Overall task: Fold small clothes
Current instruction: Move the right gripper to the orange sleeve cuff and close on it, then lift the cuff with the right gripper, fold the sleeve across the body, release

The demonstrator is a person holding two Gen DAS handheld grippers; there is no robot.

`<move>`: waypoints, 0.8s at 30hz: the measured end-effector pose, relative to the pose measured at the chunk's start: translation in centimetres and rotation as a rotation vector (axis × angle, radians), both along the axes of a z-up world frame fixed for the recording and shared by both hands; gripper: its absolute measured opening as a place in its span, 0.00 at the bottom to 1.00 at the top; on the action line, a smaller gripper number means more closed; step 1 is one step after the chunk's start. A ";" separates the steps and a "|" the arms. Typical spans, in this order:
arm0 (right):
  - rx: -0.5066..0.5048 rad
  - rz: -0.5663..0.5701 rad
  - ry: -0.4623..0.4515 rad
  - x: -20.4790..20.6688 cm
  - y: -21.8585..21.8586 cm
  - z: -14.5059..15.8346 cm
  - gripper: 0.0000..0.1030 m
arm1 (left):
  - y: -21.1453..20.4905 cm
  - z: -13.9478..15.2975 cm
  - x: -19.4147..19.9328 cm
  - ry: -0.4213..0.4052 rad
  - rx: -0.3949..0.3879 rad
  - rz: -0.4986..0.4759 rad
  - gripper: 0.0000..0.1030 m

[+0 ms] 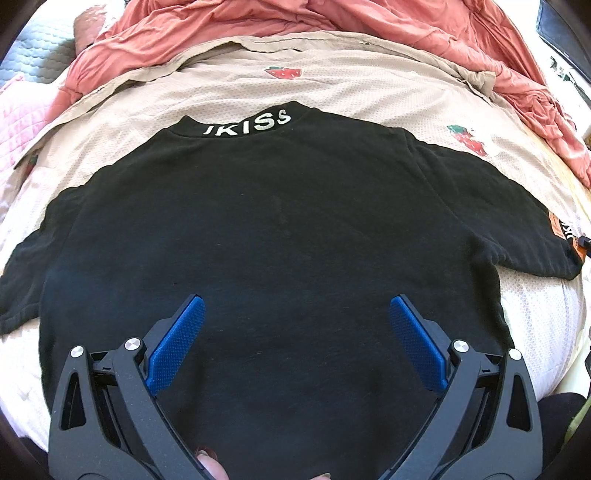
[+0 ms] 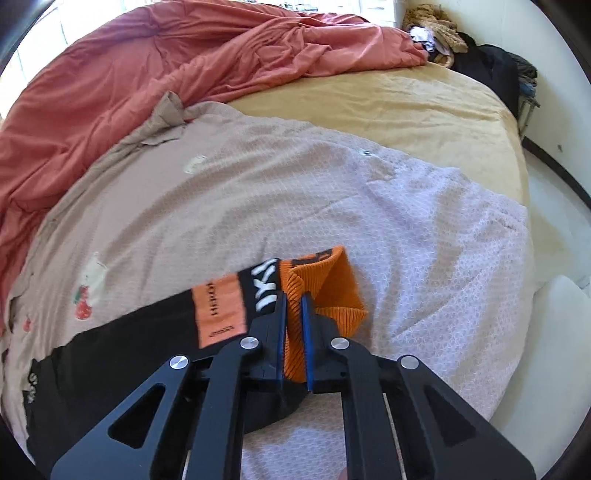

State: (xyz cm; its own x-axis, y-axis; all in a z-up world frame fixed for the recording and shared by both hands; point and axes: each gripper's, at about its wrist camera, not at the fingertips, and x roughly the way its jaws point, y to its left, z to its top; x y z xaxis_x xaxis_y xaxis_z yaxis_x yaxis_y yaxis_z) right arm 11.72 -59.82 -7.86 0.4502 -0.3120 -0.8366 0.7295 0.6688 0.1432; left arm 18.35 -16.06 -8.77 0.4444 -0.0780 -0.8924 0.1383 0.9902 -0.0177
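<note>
beige strawberry blanket, bed, coral duvet

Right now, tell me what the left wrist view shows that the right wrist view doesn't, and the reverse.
Only the left wrist view shows the open left gripper above the black shirt's spread body, and the lettered collar.

Only the right wrist view shows the right gripper shut on the orange cuff, plus the tan sheet and clothes pile.

Both show the shirt, the strawberry blanket and the pink duvet.
</note>
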 end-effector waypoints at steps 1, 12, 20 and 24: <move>-0.002 0.011 -0.004 0.1 0.2 0.2 0.07 | 0.1 0.1 0.0 0.000 -0.001 0.002 0.92; -0.063 0.231 -0.142 2.1 5.5 3.7 0.06 | 2.9 1.1 -0.1 -0.014 -0.025 0.050 0.92; -0.065 0.472 -0.220 4.3 14.4 6.0 0.06 | 5.8 1.6 0.1 -0.017 -0.057 0.109 0.92; -0.065 0.635 -0.254 5.9 21.2 7.2 0.06 | 7.8 1.4 0.2 -0.016 -0.075 0.153 0.92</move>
